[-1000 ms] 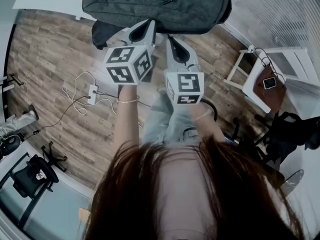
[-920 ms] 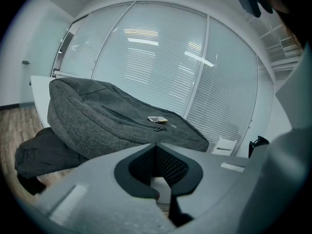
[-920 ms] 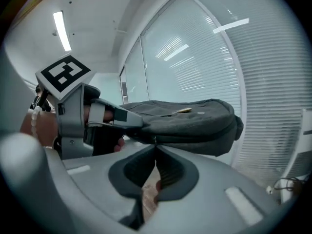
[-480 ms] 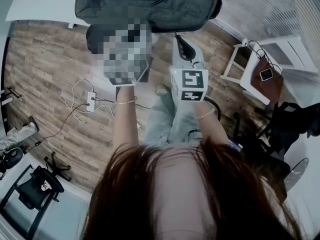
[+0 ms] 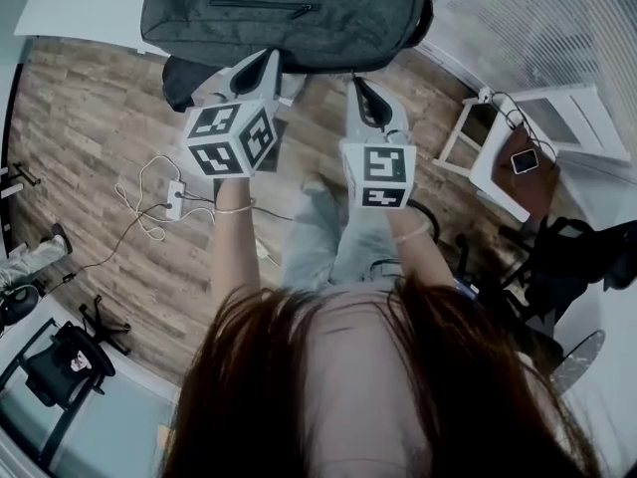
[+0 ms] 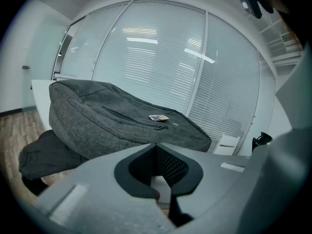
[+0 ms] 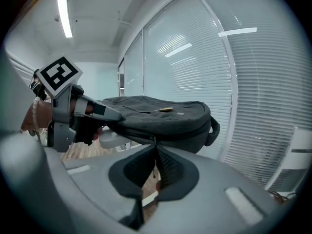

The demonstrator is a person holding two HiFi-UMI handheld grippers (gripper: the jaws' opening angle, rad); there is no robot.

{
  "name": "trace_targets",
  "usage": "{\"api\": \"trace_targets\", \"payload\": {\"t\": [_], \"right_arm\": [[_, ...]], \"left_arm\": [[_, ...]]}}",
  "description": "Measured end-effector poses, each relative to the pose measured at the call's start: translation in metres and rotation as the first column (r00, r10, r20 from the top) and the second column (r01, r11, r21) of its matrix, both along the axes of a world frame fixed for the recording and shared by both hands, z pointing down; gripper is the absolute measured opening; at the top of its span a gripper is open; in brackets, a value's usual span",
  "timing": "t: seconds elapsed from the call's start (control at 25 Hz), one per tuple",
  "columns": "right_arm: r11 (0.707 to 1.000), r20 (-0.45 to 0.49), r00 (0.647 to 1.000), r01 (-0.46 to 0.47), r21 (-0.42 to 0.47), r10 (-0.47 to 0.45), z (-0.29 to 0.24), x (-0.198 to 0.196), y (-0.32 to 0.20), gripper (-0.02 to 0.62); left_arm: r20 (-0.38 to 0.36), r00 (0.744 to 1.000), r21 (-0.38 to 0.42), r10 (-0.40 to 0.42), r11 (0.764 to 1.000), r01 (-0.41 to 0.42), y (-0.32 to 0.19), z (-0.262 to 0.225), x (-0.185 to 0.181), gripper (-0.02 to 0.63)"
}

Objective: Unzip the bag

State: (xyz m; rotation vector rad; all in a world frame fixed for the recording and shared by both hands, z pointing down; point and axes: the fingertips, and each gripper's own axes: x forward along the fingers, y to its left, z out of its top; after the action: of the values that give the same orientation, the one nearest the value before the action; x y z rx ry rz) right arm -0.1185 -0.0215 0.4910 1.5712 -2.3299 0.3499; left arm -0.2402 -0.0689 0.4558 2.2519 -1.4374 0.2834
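A grey backpack [image 5: 284,13] lies flat on a white table [image 5: 70,8] at the top of the head view. Its front pocket zip [image 6: 160,127] looks closed, and a small card [image 6: 158,117] rests on top. My left gripper [image 5: 271,60] hangs just short of the bag's near edge, shut and empty. My right gripper [image 5: 358,83] is beside it, also shut, pointing at the bag's side seam, where a zip pull [image 7: 154,139] hangs just beyond the tips. The left gripper [image 7: 73,116] also shows in the right gripper view, close to the bag [image 7: 161,116].
A dark bundle [image 5: 184,73] sits under the table edge, left of my left gripper. A power strip with cables [image 5: 169,202] lies on the wooden floor. A white stand with a small device [image 5: 525,161] is at the right, and office chairs [image 5: 60,361] stand at the lower left.
The left gripper has drifted left, so the two grippers stand a little farther apart. Both stay shut. The bag has not moved on the table.
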Motion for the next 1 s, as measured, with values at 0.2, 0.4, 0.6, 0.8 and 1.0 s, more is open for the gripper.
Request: {"api": "trace_targets", "payload": {"t": [0.2,0.4,0.6,0.8,1.0], "right_arm": [[1.000,-0.005,1.000,0.022,-0.015,-0.022,0.001,0.015,-0.005,0.011],[1.000,-0.010,1.000,0.021,-0.023,-0.021,0.005,0.035,-0.011,0.011],[0.999,-0.016,0.999,0.034,-0.028,-0.034,0.005,0.047,-0.016,0.011],[0.998,-0.027,0.998,0.051,-0.022,-0.051,-0.001,0.055,-0.022,0.011],[0.998,-0.047,0.997,0.064,-0.016,-0.064,-0.003,0.067,-0.030,0.011]], "left_arm": [[0.064,0.998,-0.008,-0.025,1.000,0.026,-0.001,0.002,0.001,0.003],[0.086,0.996,-0.011,-0.039,0.999,0.040,-0.003,0.004,0.001,0.003],[0.095,0.994,-0.011,-0.045,0.999,0.046,-0.002,0.003,0.001,0.003],[0.117,0.992,-0.013,-0.055,0.998,0.057,-0.002,0.003,0.002,0.003],[0.134,0.989,-0.014,-0.068,0.997,0.071,-0.002,0.004,0.003,0.003]]}}
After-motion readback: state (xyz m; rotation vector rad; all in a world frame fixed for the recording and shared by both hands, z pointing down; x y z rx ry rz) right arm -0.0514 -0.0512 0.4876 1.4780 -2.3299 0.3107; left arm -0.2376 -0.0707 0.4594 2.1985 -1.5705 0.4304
